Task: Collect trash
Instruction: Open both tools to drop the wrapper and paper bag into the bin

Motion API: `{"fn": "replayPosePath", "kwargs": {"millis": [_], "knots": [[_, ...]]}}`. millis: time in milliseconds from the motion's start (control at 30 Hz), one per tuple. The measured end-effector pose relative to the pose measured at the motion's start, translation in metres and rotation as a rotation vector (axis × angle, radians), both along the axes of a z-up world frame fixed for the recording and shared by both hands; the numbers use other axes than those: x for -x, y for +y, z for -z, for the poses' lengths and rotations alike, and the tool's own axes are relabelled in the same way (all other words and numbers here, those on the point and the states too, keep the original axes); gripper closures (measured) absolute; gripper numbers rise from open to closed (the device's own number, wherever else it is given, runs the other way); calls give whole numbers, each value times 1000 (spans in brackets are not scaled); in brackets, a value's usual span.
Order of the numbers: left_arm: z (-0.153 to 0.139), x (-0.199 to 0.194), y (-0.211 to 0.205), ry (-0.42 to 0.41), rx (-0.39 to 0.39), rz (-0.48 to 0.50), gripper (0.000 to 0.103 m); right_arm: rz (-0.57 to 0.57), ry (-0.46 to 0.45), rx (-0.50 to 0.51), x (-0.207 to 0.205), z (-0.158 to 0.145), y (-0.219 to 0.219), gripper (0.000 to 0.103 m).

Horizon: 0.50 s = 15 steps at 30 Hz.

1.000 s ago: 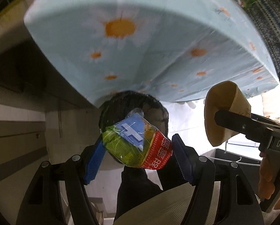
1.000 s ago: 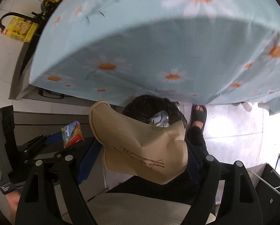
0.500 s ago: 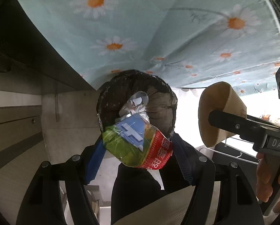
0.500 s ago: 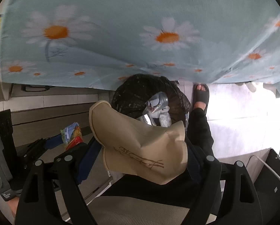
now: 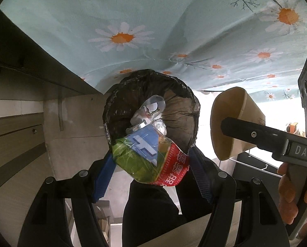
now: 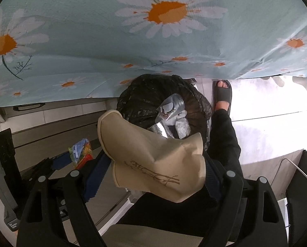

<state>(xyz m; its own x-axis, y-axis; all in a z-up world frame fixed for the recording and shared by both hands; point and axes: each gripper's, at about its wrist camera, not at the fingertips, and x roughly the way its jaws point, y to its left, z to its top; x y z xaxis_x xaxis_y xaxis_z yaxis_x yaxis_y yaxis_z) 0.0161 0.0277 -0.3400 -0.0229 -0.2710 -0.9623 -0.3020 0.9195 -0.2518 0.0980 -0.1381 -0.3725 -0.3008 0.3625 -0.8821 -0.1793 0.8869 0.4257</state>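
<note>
My left gripper is shut on a crumpled snack wrapper, green, blue and red, held just above the near rim of a bin lined with a black bag. The bin holds silvery packaging. My right gripper is shut on a squashed beige paper cup, held above the bin at its near side. The wrapper also shows at the left of the right wrist view. The cup shows at the right of the left wrist view.
A blue tablecloth with daisies hangs over the table edge right behind the bin. The person's dark trouser leg and sandalled foot are beside the bin on the right. A grey cabinet front is at the left.
Both grippers have moved down and forward over the bin, still holding their items. The bin's opening and its contents now show fully below the tablecloth edge.
</note>
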Motion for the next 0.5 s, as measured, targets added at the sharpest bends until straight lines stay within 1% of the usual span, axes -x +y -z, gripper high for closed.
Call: {"fn": "replayPosePath", "kwargs": {"millis": [100,133,200,233,267,300,500], "knots": [[0,-1,0,1,-2,4,35,10,6,-7,-1,1,-1,20],[-1,-2,-1,-1,-7,5,33,13,8,-12,-2,1,-2,20],[-4,-5,-1,-5,-27,12,31,27,17,-22,-3,0,-4,17],[-6,-6,-2,-13,-58,23,27,31,21,-26,-4,0,-4,15],[-8,-7,-2,-18,-74,26,24,40,21,-28,-6,-1,-6,10],[-9,-7,-2,-19,-72,20,22,51,17,-29,-7,-1,-8,9],[-7,-8,-2,-3,-70,7,22,66,23,-37,-13,-2,-14,8]]}}
